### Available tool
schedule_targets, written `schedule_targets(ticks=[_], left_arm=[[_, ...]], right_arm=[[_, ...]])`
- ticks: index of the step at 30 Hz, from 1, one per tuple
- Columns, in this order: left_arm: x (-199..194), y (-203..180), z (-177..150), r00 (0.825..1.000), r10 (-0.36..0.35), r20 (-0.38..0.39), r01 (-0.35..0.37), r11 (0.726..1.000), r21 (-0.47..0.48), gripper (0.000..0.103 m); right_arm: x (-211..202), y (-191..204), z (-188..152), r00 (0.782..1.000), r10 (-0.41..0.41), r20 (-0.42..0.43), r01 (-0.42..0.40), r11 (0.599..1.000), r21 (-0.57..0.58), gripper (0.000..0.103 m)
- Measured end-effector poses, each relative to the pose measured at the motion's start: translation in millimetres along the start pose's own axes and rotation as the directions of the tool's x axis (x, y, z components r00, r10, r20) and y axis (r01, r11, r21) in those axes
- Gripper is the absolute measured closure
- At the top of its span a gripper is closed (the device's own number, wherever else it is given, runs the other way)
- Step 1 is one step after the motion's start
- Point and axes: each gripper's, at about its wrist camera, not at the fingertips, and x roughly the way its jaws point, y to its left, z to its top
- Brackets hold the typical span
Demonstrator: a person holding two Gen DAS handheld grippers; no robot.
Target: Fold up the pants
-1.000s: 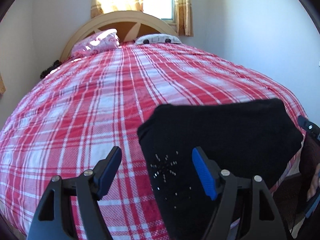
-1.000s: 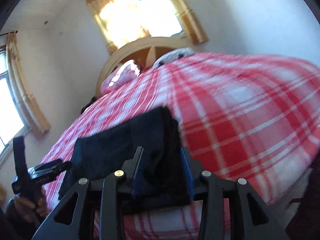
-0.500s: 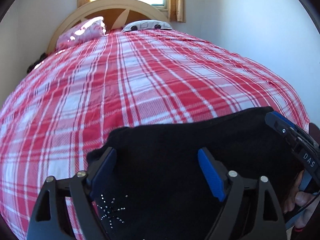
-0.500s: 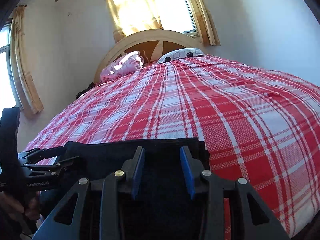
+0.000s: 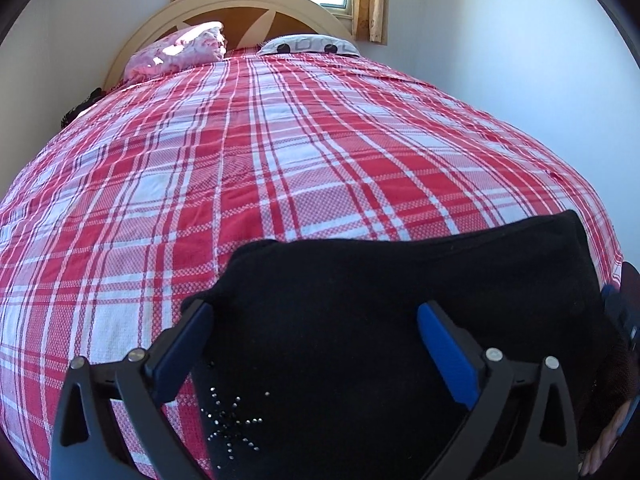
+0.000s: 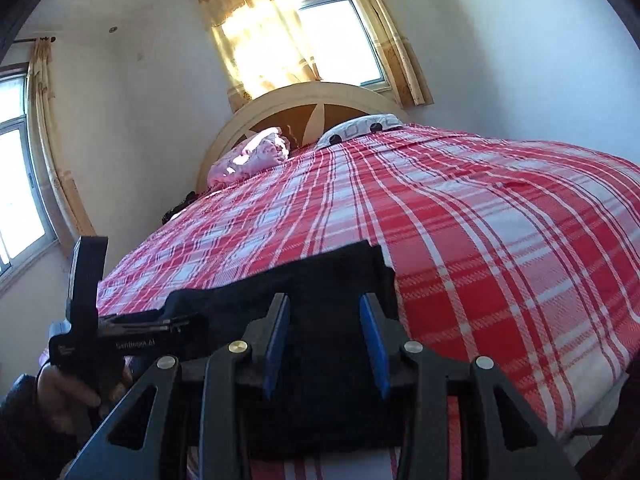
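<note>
1. Against the frame a second earlier, the left gripper [image 5: 314, 344] now stands over the black pants [image 5: 400, 300] rather than straddling their left edge; its jaws have just been opening and are spread wide, cloth lying below them with neither blue pad pressing on it.
2. The rhinestone star [image 5: 232, 424] on the pants, earlier between the fingers, now sits low near the left finger.
3. In the right wrist view, the blur of a second ago is gone, and the pants lie flatter at the near edge of the bed.
4. The right gripper [image 6: 326, 336] shows a narrow gap with dark cloth between the pads; whether they actually pinch it cannot be told.
5. Count: one pair of pants, folded into a dark slab on the red-and-white plaid bedspread [image 5: 280, 160], close to the foot of the bed.
6. Two pillows at the headboard [image 5: 240, 0]: a pink pillow [image 5: 176, 52] and a white patterned pillow [image 5: 308, 44].
7. Two windows show in the right wrist view: a curtained window [image 6: 304, 32] above the headboard and a side window [image 6: 16, 184].
8. One hand [image 6: 76, 396] grips the left gripper's handle.
</note>
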Motion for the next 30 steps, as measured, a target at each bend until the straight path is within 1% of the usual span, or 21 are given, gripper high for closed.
schedule_targets(ticks=[3,5,6,7,8,9,10,13,15,17,20,22,23,26,30], left_arm=[[-0.5,-0.6,-0.7,1.0,0.0,-0.003,0.0,1.0,-0.007,0.0],[-2.8,-1.3,-1.1,1.0,0.006,-0.008,-0.006,1.0,-0.008,0.0],[-4.0,-0.6,-1.8,1.0,0.008,-0.01,-0.008,1.0,-0.008,0.0],[-5.6,0.2,-2.3,1.0,0.006,-0.014,-0.006,1.0,-0.009,0.0],[-8.2,1.1,-3.6,1.0,0.001,-0.022,-0.001,1.0,-0.011,0.0],[-8.9,2.9,-4.7,1.0,-0.002,-0.027,0.001,1.0,-0.013,0.0],[-11.8,4.7,-6.7,1.0,-0.006,-0.031,0.005,1.0,-0.018,0.0],[-25.6,14.5,-13.9,0.999,-0.031,-0.015,0.03,0.998,-0.061,0.0],[-32.2,20.1,-17.1,0.999,-0.035,-0.019,0.034,0.997,-0.075,0.0],[-39.5,27.4,-19.7,1.0,-0.027,-0.01,0.026,0.996,-0.086,0.0],[-49.3,38.4,-19.3,0.999,-0.036,0.027,0.039,0.993,-0.114,0.0],[-53.4,45.0,-18.7,0.996,-0.069,0.062,0.077,0.987,-0.14,0.0],[-52.5,45.8,-18.4,0.995,-0.077,0.066,0.086,0.985,-0.147,0.0],[-41.9,46.5,-21.5,0.994,-0.1,0.041,0.106,0.978,-0.178,0.0],[-22.7,45.0,-31.4,0.991,-0.132,-0.03,0.122,0.968,-0.22,0.0]], right_arm=[[-3.7,-7.6,-20.9,0.998,-0.026,-0.05,0.027,0.999,0.018,0.064],[-3.1,-11.3,-30.1,0.997,-0.049,-0.054,0.05,0.998,0.029,0.061],[-2.3,-11.7,-31.1,0.997,-0.052,-0.056,0.054,0.998,0.035,0.053],[1.2,-12.3,-31.5,0.995,-0.065,-0.077,0.068,0.997,0.043,0.037],[8.6,-14.9,-33.6,0.99,-0.068,-0.123,0.077,0.995,0.063,0.032],[14.3,-18.7,-36.3,0.987,-0.055,-0.148,0.069,0.994,0.089,0.03],[12.3,-18.7,-38.2,0.991,-0.054,-0.123,0.066,0.994,0.091,0.03],[10.1,-13.2,-39.0,0.989,-0.065,-0.13,0.074,0.995,0.063,0.03],[6.2,-16.1,-38.8,0.99,-0.041,-0.132,0.053,0.995,0.089,0.03],[-2.7,-22.5,-37.8,0.992,-0.007,-0.123,0.025,0.989,0.147,0.03],[-23.5,-30.5,-32.6,0.998,0.024,-0.054,-0.013,0.979,0.203,0.03],[-34.4,-34.6,-25.6,0.999,0.039,-0.006,-0.037,0.977,0.209,0.03],[-38.7,-37.7,-20.3,0.998,0.055,0.018,-0.057,0.976,0.209,0.03],[-39.6,-49.2,-11.6,0.996,0.071,0.048,-0.081,0.971,0.226,0.029],[-15.0,-61.4,-3.2,0.994,0.104,0.045,-0.113,0.957,0.266,0.03]])
